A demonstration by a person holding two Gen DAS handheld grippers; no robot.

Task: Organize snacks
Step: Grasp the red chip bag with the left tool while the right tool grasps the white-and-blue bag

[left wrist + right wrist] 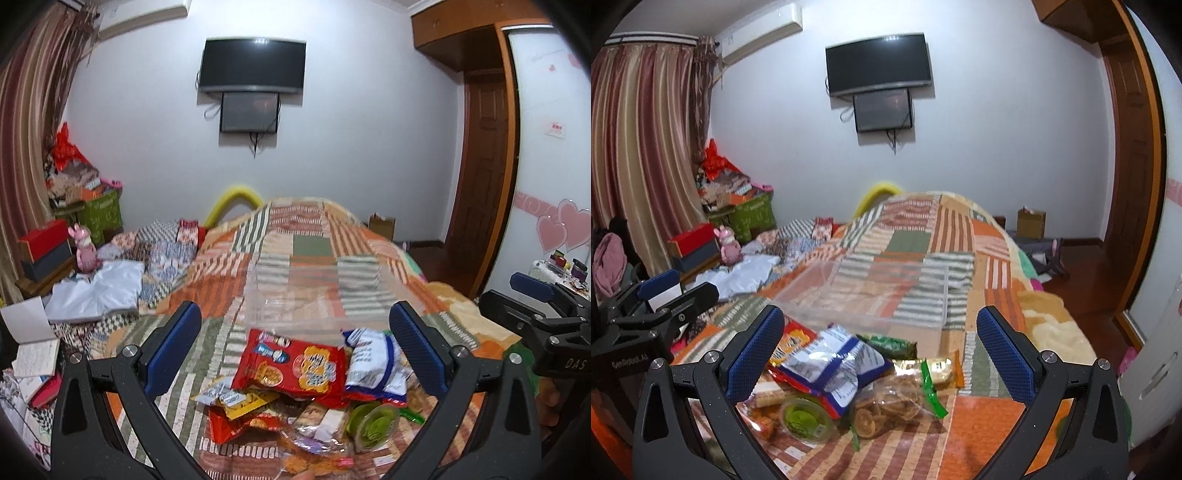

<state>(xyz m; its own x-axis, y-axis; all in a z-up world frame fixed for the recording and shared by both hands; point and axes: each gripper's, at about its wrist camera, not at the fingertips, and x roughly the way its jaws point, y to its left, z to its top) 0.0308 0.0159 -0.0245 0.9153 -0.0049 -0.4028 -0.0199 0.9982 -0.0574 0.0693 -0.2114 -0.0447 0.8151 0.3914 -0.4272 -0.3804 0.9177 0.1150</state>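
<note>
A pile of snacks lies on the patchwork quilt [229, 266]. In the left wrist view my left gripper [295, 347] stands open just above it, framing a red packet [295, 365] and a white-and-blue packet [373, 365]; a green-lidded cup [373, 424] sits nearer. Behind the pile rests a clear plastic box [314, 291]. My right gripper [881, 350] is also open, over the white-and-blue packet [834, 365], the green cup [803, 417], a bag of fried twists [886, 406] and a gold bar [931, 367]. The clear box [879, 291] lies beyond. Nothing is held.
A white plastic bag [99, 291], an open notebook [33, 343] and a pink toy [85, 247] lie to the left of the bed. Boxes and a green crate [99, 218] stand by the curtain. A wooden wardrobe [487, 147] and the floor are on the right.
</note>
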